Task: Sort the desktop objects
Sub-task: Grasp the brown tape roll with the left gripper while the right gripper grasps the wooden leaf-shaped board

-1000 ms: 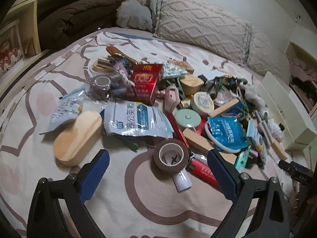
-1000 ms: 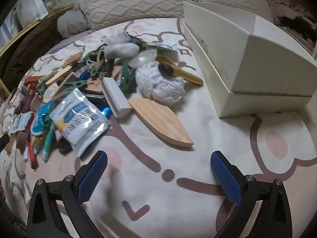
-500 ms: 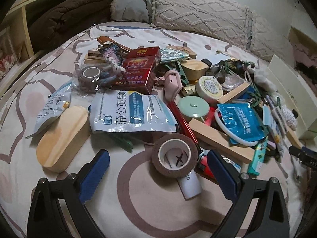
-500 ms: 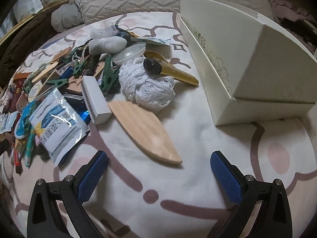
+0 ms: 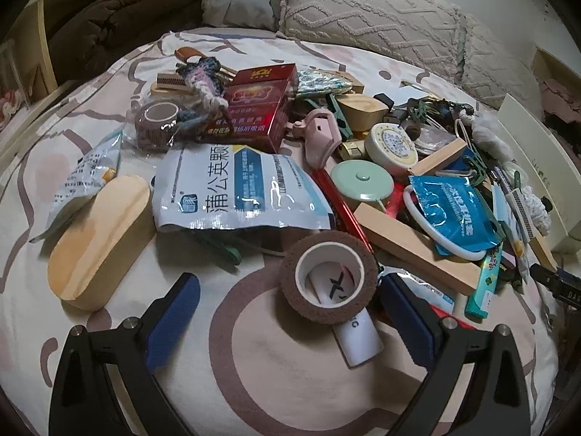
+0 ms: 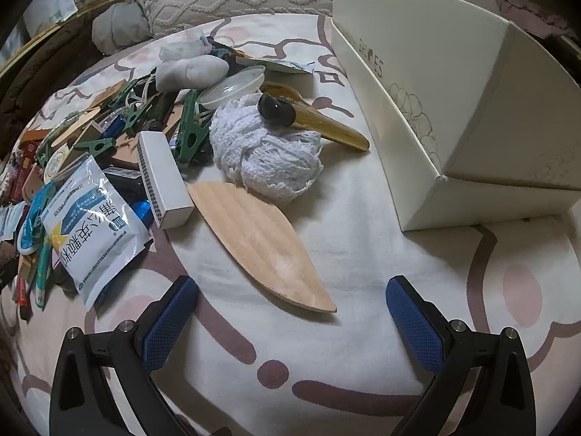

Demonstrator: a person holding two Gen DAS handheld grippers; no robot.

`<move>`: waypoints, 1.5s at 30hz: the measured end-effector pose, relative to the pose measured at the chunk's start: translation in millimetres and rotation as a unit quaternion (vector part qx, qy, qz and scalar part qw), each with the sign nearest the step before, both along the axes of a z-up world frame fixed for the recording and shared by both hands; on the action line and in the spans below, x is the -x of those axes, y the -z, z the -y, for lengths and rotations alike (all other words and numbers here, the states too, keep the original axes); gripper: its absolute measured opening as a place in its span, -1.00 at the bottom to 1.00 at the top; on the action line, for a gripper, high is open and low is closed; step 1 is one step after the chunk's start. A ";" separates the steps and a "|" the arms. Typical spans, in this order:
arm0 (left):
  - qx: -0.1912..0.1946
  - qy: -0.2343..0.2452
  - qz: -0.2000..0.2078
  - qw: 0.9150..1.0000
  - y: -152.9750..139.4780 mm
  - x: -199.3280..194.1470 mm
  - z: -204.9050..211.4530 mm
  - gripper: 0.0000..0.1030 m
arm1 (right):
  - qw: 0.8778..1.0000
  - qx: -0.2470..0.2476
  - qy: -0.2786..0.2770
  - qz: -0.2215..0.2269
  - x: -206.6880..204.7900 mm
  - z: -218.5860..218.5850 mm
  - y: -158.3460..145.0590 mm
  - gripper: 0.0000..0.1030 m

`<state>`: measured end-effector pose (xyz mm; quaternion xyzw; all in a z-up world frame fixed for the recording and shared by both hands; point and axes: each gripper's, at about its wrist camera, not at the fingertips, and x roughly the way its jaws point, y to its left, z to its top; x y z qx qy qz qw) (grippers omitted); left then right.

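Clutter is heaped on a cream bedspread (image 5: 297, 374) printed with brown looping lines and pink blobs.

Left gripper (image 5: 290, 310): blue ribbed pads on black frames, jaws spread wide and just opened further, nothing pressed. A brown crepe-textured tape roll (image 5: 328, 278) with a white core is seen lying flat between them, hole upward, hard against the right-hand pad; contact cannot be settled. A white tube (image 5: 357, 338) is partly hidden under the roll, its lettering cut off.

Behind the roll: a glossy white-and-blue foil sachet (image 5: 236, 190), a pale rounded wooden block (image 5: 98, 241) with its long axis running away toward the upper right, a red cigarette carton (image 5: 259, 103), a mint-green round lid (image 5: 361, 180), a plain wooden bar (image 5: 414, 249) lying down to the right, a crinkled blue packet (image 5: 452, 209). Small items at the far right of the heap are too tangled to be told apart.

Right gripper (image 6: 290, 309): jaws wide, nothing held. A flat leaf-shaped plywood piece (image 6: 258, 243) is seen just ahead, its tip pointing toward the camera and to the right. Beyond it a fluffy white yarn bundle (image 6: 267, 156), a white matchbox-like box (image 6: 163, 180) with a dotted side, green plastic clothes pegs (image 6: 189, 127). An open cream cardboard shoebox (image 6: 417, 116) stands at the right, its far end cut off by the frame
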<state>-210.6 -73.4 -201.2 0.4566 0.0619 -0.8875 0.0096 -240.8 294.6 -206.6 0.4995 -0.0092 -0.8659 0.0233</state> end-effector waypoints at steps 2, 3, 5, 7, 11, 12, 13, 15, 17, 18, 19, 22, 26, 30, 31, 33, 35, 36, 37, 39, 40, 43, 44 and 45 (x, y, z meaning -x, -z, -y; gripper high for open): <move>-0.002 -0.003 0.001 1.000 1.0 0.1 0.2 1.00 | 1.000 -0.001 0.000 0.001 0.2 0.4 0.9 1.00; -0.002 -0.003 0.001 1.000 1.2 0.1 0.2 1.00 | 1.000 -0.003 0.000 0.001 0.3 1.2 1.5 1.00; -0.003 -0.005 0.000 1.000 1.5 -0.5 0.3 1.00 | 1.000 -0.007 0.000 -0.002 -0.4 2.5 2.1 1.00; -0.004 -0.006 -0.003 1.000 1.9 -1.9 0.6 1.00 | 1.000 -0.004 0.001 -0.011 -2.2 1.4 2.3 1.00; -0.002 -0.008 -0.012 1.000 2.7 -4.2 0.8 1.00 | 0.999 0.008 0.004 -0.043 -9.7 -1.8 1.9 1.00; -0.002 -0.009 -0.017 1.000 2.9 -5.4 1.1 1.00 | 0.999 0.010 0.005 -0.049 -10.9 -2.3 1.2 1.00; -0.002 -0.011 -0.023 1.000 3.1 -6.9 1.1 1.00 | 0.998 0.015 0.006 -0.055 -12.1 -3.3 0.4 1.00; 0.001 -0.012 -0.037 0.999 3.8 -10.3 0.3 1.00 | 0.997 0.030 0.008 -0.070 -15.9 -7.8 -1.8 0.84; 0.004 -0.013 -0.048 0.999 4.4 -12.8 -0.9 1.00 | 0.995 0.048 0.019 -0.084 -19.5 -14.9 -4.4 0.61; 0.004 -0.014 -0.052 0.999 4.4 -13.6 -1.1 0.99 | 0.994 0.057 0.024 -0.088 -19.8 -18.1 -5.0 0.54; 0.004 -0.015 -0.055 0.998 4.2 -14.3 -0.7 0.98 | 0.993 0.066 0.028 -0.090 -19.7 -20.9 -5.4 0.50; 0.002 -0.021 -0.063 0.998 3.1 -16.8 2.2 0.86 | 0.992 0.080 0.032 -0.097 -20.7 -25.2 -6.1 0.36; -0.011 -0.017 -0.080 0.997 0.7 -21.5 4.8 0.67 | 0.992 0.077 0.021 -0.101 -19.5 -19.2 -6.9 0.21; -0.014 -0.011 -0.090 0.996 -1.0 -23.4 2.5 0.50 | 0.991 0.081 0.011 -0.103 -19.3 -17.1 -7.0 0.06; -0.013 -0.008 -0.093 0.996 -1.4 -24.1 1.3 0.46 | 0.991 0.081 0.008 -0.104 -20.4 -17.4 -7.0 0.04; -0.010 -0.001 -0.097 0.995 -2.2 -25.1 -2.1 0.29 | 0.991 0.080 0.000 -0.106 -22.5 -16.8 -7.2 -0.14; -0.004 0.009 -0.098 0.995 -2.9 -25.7 -7.1 0.15 | 0.992 0.071 -0.006 -0.107 -22.1 -12.8 -7.4 -0.15; -0.001 0.014 -0.098 0.995 -3.2 -25.7 -9.4 0.03 | 0.992 0.068 -0.007 -0.107 -21.7 -11.6 -7.3 -0.16; 0.002 0.020 -0.099 0.995 -3.8 -25.9 -12.0 -0.03 | 0.992 0.068 -0.007 -0.107 -21.7 -11.4 -7.4 -0.17; 0.009 0.026 -0.100 0.995 -4.8 -27.8 -15.7 -0.11 | 0.992 0.071 -0.007 -0.107 -22.2 -12.6 -7.6 -0.18; 0.011 0.027 -0.100 0.995 -4.9 -28.7 -16.6 -0.11 | 0.992 0.072 -0.008 -0.107 -22.3 -13.3 -7.9 -0.18; 0.007 0.029 -0.098 0.995 -4.7 -33.6 -17.0 -0.12 | 0.992 0.074 -0.011 -0.106 -24.4 -13.0 -9.7 -0.27; 0.004 0.030 -0.099 0.995 -4.4 -36.7 -17.2 -0.12 | 0.992 0.074 -0.013 -0.106 -25.7 -12.2 -10.3 -0.32; 0.003 0.031 -0.099 0.995 -4.1 -39.8 -17.6 -0.12 | 0.992 0.074 -0.016 -0.106 -27.2 -11.3 -10.5 -0.37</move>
